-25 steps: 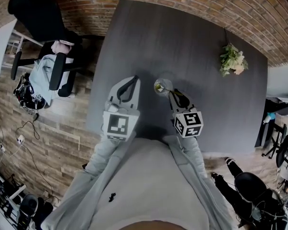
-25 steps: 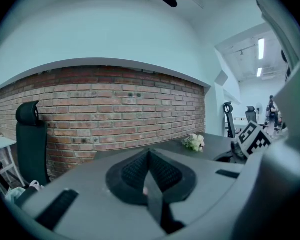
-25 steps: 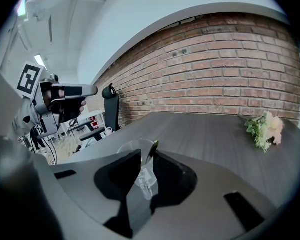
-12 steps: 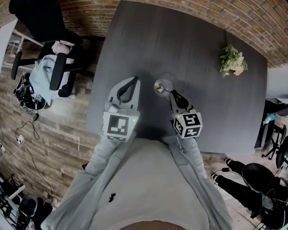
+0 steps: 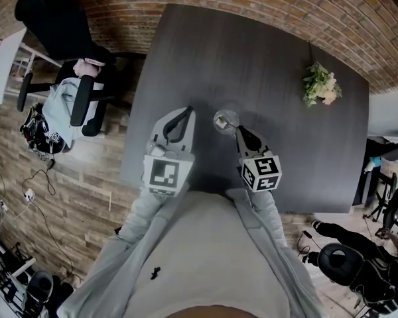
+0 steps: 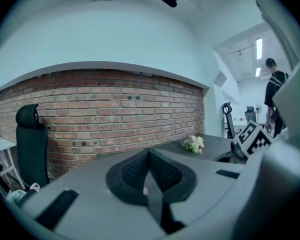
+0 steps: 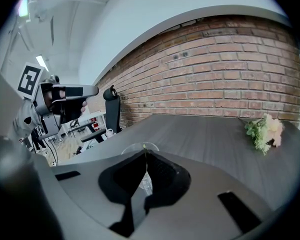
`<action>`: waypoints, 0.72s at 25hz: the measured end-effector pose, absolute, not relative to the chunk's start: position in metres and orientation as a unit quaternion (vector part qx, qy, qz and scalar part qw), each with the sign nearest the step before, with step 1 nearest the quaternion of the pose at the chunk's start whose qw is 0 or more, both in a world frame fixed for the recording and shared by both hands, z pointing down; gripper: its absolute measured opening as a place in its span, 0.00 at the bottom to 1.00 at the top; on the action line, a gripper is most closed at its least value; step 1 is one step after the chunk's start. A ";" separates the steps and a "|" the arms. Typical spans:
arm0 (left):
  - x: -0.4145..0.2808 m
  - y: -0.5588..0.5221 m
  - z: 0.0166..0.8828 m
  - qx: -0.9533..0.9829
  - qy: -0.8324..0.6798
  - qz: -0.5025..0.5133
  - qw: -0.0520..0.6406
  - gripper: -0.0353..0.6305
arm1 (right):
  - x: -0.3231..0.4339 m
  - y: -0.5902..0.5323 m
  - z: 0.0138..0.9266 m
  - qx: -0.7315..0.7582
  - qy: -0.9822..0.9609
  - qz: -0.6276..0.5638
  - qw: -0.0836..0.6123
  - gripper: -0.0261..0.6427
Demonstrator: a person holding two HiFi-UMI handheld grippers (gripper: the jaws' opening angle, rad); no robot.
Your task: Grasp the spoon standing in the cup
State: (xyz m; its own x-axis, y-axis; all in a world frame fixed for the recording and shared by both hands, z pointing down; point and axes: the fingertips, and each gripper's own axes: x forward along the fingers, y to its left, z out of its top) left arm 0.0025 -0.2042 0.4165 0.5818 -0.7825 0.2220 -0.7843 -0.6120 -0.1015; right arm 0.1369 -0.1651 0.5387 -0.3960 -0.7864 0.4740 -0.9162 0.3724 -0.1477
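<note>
My right gripper (image 7: 144, 153) is pinched on the spoon (image 7: 143, 145) at the cup (image 5: 224, 120), and my left gripper (image 6: 149, 156) is closed on nothing. If I yank sideways, the cup probably tips.

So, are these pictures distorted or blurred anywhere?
Head view: fisheye bends the edges of the dark grey table; detail is sharp. Left and right gripper views: black round vignette, curved red brick wall, soft near foreground; the pale flower bunch is clear.

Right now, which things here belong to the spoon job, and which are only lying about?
Belong to the job: spoon, cup, table, right gripper with jaws closing on the spoon.
Just lying about: flowers, office chair, left gripper with jaws together, holding nothing.
</note>
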 end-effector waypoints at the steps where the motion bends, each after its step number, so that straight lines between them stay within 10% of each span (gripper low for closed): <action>1: 0.002 -0.204 0.416 0.889 -0.441 0.123 0.003 0.08 | 0.137 -0.165 0.538 0.525 -0.812 0.196 0.163 0.07; 18: -0.001 -0.185 0.395 0.890 -0.443 0.106 -0.019 0.08 | 0.137 -0.150 0.498 0.535 -0.819 0.155 0.137 0.07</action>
